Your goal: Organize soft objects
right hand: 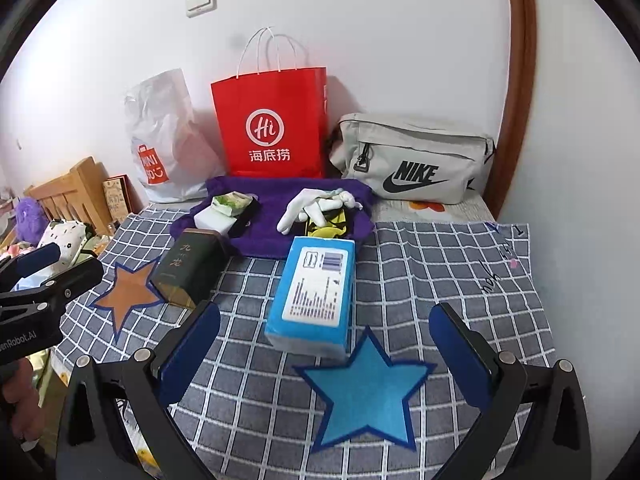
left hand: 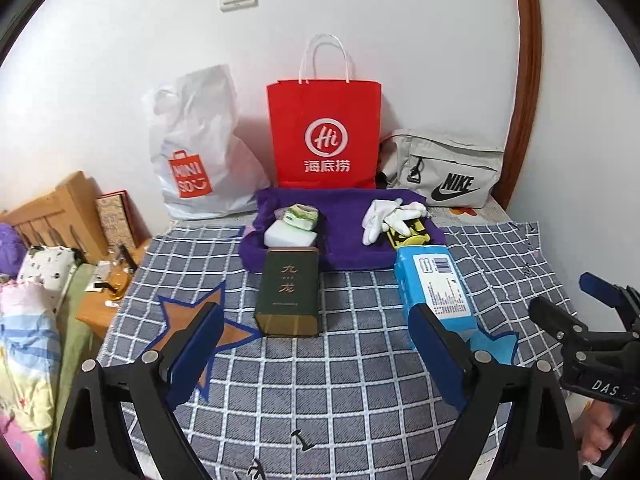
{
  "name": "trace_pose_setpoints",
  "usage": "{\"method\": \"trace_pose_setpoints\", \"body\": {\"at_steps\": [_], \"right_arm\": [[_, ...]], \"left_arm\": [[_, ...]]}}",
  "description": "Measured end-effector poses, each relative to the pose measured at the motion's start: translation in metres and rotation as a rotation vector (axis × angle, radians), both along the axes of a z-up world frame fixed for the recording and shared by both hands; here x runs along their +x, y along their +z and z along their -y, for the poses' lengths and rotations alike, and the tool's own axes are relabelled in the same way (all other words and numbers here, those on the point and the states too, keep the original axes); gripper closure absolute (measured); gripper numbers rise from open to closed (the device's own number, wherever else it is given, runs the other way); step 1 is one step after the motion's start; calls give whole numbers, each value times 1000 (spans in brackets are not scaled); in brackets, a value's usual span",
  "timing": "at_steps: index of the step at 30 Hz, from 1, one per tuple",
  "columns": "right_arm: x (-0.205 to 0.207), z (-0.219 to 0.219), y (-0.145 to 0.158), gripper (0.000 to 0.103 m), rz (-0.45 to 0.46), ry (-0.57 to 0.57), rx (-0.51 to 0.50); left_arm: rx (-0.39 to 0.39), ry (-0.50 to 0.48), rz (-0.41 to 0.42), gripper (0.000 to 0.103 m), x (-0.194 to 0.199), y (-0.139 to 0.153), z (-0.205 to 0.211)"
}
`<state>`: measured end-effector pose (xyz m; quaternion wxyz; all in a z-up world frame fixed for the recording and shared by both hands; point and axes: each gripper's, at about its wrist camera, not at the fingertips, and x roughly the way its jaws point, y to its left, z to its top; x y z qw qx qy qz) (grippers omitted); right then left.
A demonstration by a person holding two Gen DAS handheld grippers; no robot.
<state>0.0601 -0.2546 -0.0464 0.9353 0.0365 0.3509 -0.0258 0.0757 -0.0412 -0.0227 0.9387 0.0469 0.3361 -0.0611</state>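
Note:
A purple cloth lies at the back of the checked table cover. On it rest white gloves, a yellow item, a green-printed tissue pack and a white block. In front of the cloth stand a dark green tin and a blue tissue pack. My left gripper hovers open and empty just short of the tin. My right gripper is open and empty above a blue star, short of the blue pack.
Against the wall stand a white plastic bag, a red paper bag and a grey Nike pouch. An orange star and a blue star mark the cover. A bed and wooden headboard lie left.

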Motion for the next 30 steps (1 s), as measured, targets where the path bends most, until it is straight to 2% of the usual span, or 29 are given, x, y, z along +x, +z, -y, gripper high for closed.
{"method": "trace_pose_setpoints", "body": {"at_steps": [9,30], "right_arm": [[-26,-1,5,0,21,-3,-20],[-38,-4,7,0,32,-2,-29]], "left_arm": [[-14,24,5,9,-19,0,-1],[-27,32,5,9,-29,1,-4]]}}
